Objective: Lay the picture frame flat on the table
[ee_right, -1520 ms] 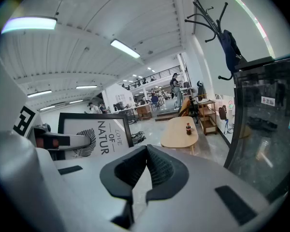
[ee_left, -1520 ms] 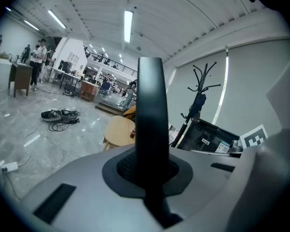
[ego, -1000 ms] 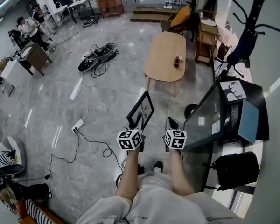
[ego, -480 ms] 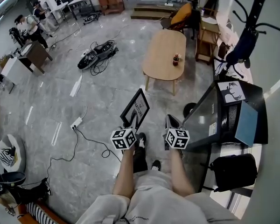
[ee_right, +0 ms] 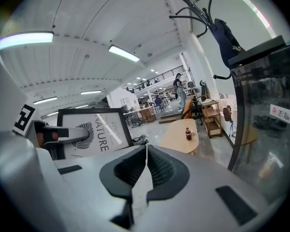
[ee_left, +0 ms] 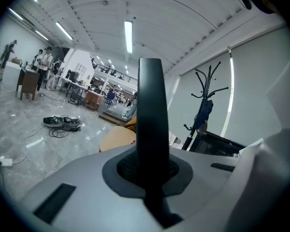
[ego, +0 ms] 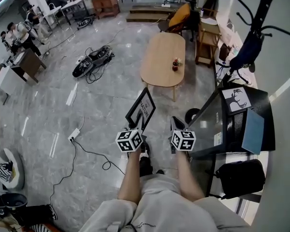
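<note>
A polished grey floor carries an oval wooden counter, where a single small bottle stands toward the right side. A tangle of dark cables lies on the floor well to the left, and a white power strip lies closer in. At right, a dark counter bears a stag print and a blue-grey box.

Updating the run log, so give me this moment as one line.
left claw: shut on picture frame edge | right claw: shut, empty | frame: in the air, not yet on wooden table | bottle: on table
</note>
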Motion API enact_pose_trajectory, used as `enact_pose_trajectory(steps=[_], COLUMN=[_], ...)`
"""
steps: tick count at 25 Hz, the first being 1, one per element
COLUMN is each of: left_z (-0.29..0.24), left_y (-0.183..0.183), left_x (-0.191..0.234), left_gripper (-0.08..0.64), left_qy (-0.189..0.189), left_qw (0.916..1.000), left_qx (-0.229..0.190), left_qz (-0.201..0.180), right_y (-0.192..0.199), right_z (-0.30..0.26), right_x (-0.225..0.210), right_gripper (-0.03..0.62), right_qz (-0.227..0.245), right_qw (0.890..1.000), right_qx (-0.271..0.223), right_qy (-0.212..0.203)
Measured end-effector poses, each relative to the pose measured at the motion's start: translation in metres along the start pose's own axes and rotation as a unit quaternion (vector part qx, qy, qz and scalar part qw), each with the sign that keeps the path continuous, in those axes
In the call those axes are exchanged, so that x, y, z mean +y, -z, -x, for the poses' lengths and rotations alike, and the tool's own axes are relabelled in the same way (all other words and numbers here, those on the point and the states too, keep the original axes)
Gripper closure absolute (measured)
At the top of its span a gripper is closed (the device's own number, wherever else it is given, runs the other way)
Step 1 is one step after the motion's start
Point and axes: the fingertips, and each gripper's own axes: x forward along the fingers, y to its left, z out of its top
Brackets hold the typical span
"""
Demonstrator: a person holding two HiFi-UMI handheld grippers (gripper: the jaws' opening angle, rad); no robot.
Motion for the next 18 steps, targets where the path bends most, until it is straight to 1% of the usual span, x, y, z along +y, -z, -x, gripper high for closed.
enact_pose_trajectory(steps=[6,9,12,18], left_z=[-0.036,-0.055,-0.074,-0.117], left_y=[-0.022,-0.037,-0.054,-0.081], left_x=[0.016,0.031,0.048,0.078], left_gripper=[0.532,0.534,0.532,0.532], left_qy=[0.009,0.01,0.009,0.017], left_qw=[1.0,0.9999,1.0,0.9999], left_qx=[0.001,0.0,0.001,0.004], left_qz=[-0.004,-0.004,-0.001,0.002], right_y=[-0.018,-0.037,-0.058,-0.08], right_z=[-0.04,-0.065,-0.088,-0.139], right_x=[-0.003,0.0,0.002,0.006], right_gripper=[0.558,0.558,0.558,0.558], right_qz=[0.005,0.013,0.02,0.005], right_qw=[1.0,1.0,1.0,1.0], right_qx=[0.008,0.002,-0.007,-0.014], right_qy=[-0.001,-0.003,0.005,0.009])
